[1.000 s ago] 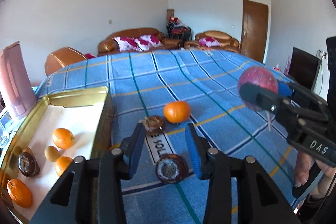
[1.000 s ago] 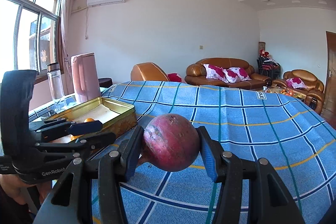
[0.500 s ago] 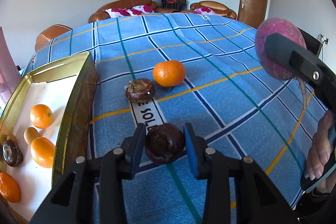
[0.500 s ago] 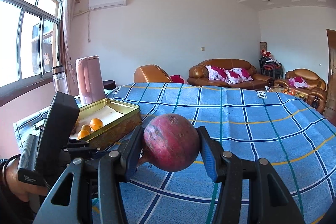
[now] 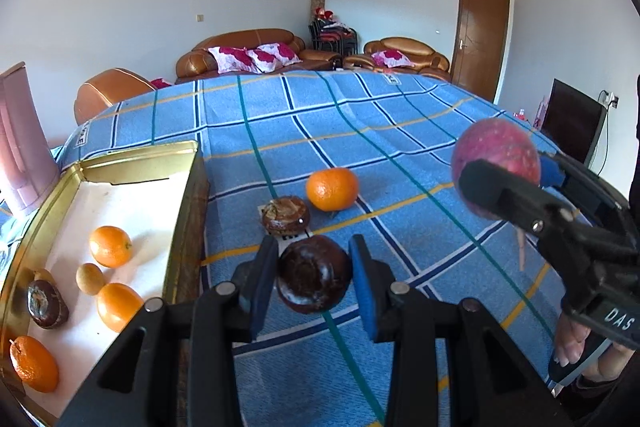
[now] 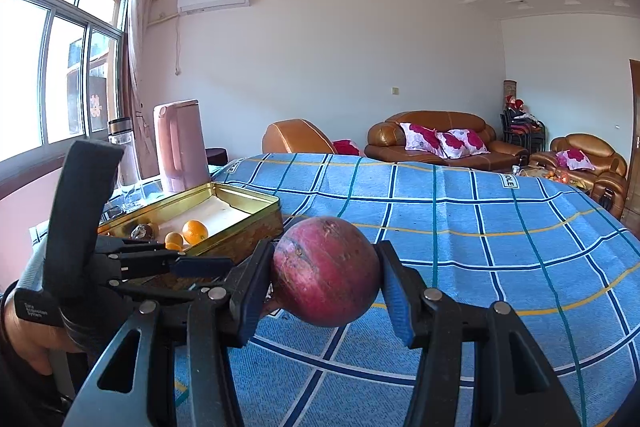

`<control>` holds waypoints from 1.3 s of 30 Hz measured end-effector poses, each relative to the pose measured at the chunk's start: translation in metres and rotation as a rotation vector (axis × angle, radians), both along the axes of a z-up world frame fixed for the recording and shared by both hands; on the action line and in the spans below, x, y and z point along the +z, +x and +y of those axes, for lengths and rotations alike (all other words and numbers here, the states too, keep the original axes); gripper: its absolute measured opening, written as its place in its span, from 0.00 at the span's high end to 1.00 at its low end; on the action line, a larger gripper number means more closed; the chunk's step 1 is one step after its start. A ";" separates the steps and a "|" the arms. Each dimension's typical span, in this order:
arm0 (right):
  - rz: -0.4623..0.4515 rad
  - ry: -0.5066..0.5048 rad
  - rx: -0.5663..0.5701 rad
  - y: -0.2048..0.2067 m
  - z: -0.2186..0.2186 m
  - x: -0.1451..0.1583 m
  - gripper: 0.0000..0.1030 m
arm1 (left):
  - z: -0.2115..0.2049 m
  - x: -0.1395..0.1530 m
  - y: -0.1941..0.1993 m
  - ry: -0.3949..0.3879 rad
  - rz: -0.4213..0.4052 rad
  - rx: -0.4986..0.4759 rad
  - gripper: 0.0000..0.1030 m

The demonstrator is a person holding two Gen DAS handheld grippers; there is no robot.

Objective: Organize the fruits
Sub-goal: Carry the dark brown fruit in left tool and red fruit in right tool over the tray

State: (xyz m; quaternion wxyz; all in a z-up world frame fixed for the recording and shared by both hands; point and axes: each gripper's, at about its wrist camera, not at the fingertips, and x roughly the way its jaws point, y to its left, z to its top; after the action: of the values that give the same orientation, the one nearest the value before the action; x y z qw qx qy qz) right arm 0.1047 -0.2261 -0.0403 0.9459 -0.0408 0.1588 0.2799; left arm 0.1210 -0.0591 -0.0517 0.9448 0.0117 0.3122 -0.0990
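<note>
Four oranges [image 5: 110, 246], one lone orange [image 5: 331, 188] outside.

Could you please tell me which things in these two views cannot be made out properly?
- Left wrist view: the pink jug is cut off by the left edge.
- Right wrist view: the gold tin is half hidden by the left tongs.
- Right wrist view: the cloth under the red fruit is hidden.
</note>
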 end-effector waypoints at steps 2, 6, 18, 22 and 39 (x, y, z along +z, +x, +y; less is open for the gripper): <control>-0.005 -0.004 0.009 -0.002 0.005 0.001 0.48 | 0.006 0.007 -0.004 -0.002 -0.036 0.024 0.63; -0.030 0.003 0.027 -0.007 0.013 0.007 0.48 | 0.018 0.020 -0.012 0.005 -0.116 0.069 0.63; -0.035 -0.026 0.113 -0.009 0.055 0.016 0.48 | 0.056 0.035 -0.024 0.030 -0.199 0.173 0.63; -0.029 -0.037 0.145 -0.009 0.071 0.017 0.48 | 0.071 0.034 -0.026 0.031 -0.201 0.204 0.63; 0.036 -0.115 0.301 -0.006 0.153 0.003 0.48 | 0.132 0.012 -0.030 0.003 -0.142 0.323 0.63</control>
State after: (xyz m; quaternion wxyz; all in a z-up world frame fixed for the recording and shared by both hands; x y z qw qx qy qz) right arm 0.0983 -0.0733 -0.0369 0.8863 -0.1133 0.1838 0.4096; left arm 0.0911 0.0728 -0.0399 0.9681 -0.0300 0.2426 0.0556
